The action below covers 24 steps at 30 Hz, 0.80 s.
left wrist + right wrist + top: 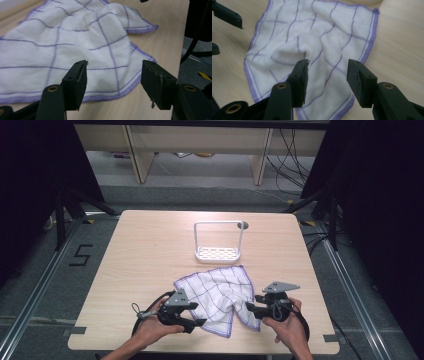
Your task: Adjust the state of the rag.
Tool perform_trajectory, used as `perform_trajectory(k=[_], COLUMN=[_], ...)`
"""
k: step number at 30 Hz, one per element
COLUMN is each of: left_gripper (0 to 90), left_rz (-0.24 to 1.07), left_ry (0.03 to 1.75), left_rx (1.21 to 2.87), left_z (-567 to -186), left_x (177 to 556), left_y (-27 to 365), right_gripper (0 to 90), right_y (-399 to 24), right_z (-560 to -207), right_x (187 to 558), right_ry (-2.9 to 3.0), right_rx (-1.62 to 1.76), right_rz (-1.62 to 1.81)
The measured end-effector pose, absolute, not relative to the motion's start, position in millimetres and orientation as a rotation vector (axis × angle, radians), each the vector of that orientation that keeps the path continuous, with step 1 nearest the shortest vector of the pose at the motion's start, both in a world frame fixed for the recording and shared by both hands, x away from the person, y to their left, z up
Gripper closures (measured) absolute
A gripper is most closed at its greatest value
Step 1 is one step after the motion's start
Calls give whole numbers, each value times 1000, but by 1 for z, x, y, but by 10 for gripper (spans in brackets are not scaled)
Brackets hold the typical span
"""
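Cloth (219, 296): one; white with a purple grid and purple hem, lying rumpled on the near middle of the table, partly folded over itself, one corner reaching far-right, a loose flap hanging toward the near edge.
Cloth, contact: no jaw presses it; it lies free on the wood between the two grippers.
Left gripper (200, 322): one; at the cloth's near-left edge, jaws parted with nothing clamped; in the left gripper view (113, 82) the hem shows beyond the gap, untouched.
Right gripper (251, 307): one; at the cloth's near-right side, jaws likewise apart and empty; in the right gripper view (327, 75) the bunched middle of the cloth lies beyond the gap.
Hands: two, one on each gripper, coming in from the near edge.
Progress, judged: the cloth is handled but not finished; it looks neither flat nor neatly folded. Both grippers have let go, so the creases are still to be smoothed or a fresh hold taken on the corners.
Rack (219, 242): one; white wire frame with a perforated tray base, standing upright beyond the cloth, apart from it and empty.
Table (145, 255): one; pale wood.
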<state>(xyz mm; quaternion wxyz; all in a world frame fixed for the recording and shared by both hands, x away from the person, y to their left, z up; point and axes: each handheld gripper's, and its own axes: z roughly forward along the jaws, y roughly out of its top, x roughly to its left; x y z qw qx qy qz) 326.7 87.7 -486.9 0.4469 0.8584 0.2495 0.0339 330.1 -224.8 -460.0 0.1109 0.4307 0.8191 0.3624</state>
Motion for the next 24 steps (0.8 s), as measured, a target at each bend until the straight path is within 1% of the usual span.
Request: perform_trajectory(k=[3,5,8,10,11,12,14,15,16,17,18,19,20,22,24], left_gripper=[324,323,306,269,272,294,416,458,534,586,658,708,771,824,838], left_rz=[91,94,115,143,156,171,223,250,250,262,284,294,285,266,258], left_ry=[609,583,568,620,610,595,562,534,528,505,493,474,482,459,451], left_rx=[2151,2169,2206,2203,2216,2237,2264,2280,2272,2267,2265,2273,2258,2256,2242], left_z=[-493,-496,-499,-504,-505,-508,-512,-513,-513,-513,-512,-511,-511,-506,-500], left_x=[324,322,322,325,328,330,332,333,333,334,335,336,336,338,338], left_y=[74,67,58,50,49,46,43,43,43,44,45,48,50,59,69], right_gripper=[474,461,457,457,454,452,451,453,479,516,614,672,769,822,841], right_y=[-222,-222,-223,-223,-223,-222,-219,-218,-214,-213,-212,-211,-212,-215,-221], right_z=[-466,-470,-474,-479,-482,-485,-487,-488,-490,-491,-494,-495,-496,-493,-487], right_x=[314,307,299,298,299,300,302,303,304,305,306,307,309,310,307], right_ry=[2438,2440,2430,2416,2415,2401,2412,2424,2427,2436,2459,2471,2476,2481,2480], right_rx=[1295,1265,1300,1319,1305,1299,1294,1270,1251,1242,1219,1205,1196,1156,1155], right_rz=[1037,1002,995,987,983,997,954,933,898,887,842,820,815,790,792])
